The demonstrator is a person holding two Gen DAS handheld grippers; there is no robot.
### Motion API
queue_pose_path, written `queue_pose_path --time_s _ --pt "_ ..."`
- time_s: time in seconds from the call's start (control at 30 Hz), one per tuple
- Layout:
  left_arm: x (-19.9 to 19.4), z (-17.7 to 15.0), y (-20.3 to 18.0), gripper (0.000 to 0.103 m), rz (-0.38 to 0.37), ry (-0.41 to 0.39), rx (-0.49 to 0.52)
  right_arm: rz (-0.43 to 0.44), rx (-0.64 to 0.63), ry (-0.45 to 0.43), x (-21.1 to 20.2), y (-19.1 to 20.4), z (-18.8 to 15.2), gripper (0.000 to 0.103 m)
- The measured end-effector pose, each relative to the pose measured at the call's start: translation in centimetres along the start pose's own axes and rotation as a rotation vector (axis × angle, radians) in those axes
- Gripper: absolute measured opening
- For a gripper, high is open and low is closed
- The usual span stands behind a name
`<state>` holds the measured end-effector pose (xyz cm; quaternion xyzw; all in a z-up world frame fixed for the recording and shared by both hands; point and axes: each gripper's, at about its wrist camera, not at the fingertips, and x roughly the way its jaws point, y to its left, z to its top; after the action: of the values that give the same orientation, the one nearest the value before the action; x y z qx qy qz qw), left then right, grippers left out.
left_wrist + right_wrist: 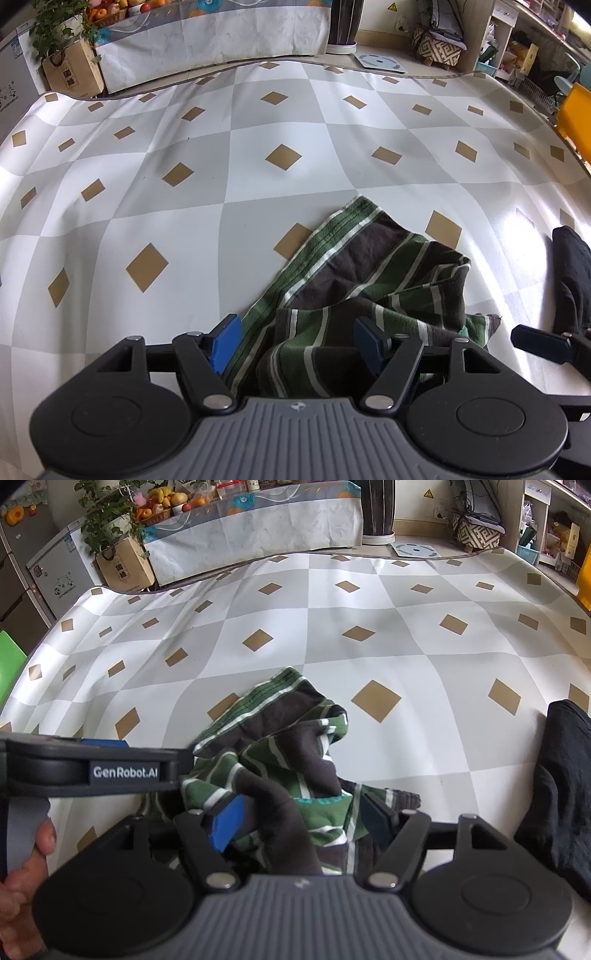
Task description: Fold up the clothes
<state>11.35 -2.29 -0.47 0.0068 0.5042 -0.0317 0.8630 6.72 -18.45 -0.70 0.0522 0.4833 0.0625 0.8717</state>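
A crumpled garment (369, 266) with green, dark brown and white stripes lies bunched on the checked tablecloth (240, 173) near the front edge. My left gripper (297, 343) stands open over its near part, with folds of cloth lying between the blue pads (225, 343). In the right wrist view the same garment (280, 738) is heaped higher. My right gripper (303, 821) is open around a raised fold, and the pads do not press on it. The left gripper's housing (92, 771) reaches in from the left, held by a hand (22, 878).
A black garment (565, 782) lies at the right edge of the table. Beyond the far edge stand a covered bench with fruit (177, 502), a potted plant in a paper bag (122, 565) and shelves (554, 524). A yellow chair (576, 118) is at the right.
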Motion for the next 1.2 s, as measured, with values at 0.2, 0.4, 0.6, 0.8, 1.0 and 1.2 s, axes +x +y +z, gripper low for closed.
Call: queue_pose_path --time_s 0.2,0.4,0.6,0.8,1.0,1.2 --pt "-0.5 -0.1 -0.2 0.067 0.02 0.0 0.013 0.001 0.01 -0.001 -0.5 0.0 0.1 0.069" --pt "-0.8 -0.2 -0.5 0.067 0.032 -0.001 0.024 -0.006 0.006 -0.004 -0.9 0.2 0.2 0.07" --pt "-0.9 -0.2 -0.6 0.067 0.037 -0.002 0.014 -0.012 0.002 -0.012 -1.2 0.5 0.3 0.07" --pt "-1.2 -0.1 -0.5 0.07 0.036 -0.003 -0.007 -0.017 -0.001 -0.027 -1.5 0.5 0.4 0.071" --pt "-1.6 -0.1 0.1 0.073 0.035 -0.003 -0.025 -0.021 0.003 -0.03 -1.6 0.4 0.5 0.071" --pt "-1.8 -0.3 0.7 0.073 0.045 -0.001 -0.025 -0.024 -0.001 -0.031 -1.6 0.5 0.5 0.071"
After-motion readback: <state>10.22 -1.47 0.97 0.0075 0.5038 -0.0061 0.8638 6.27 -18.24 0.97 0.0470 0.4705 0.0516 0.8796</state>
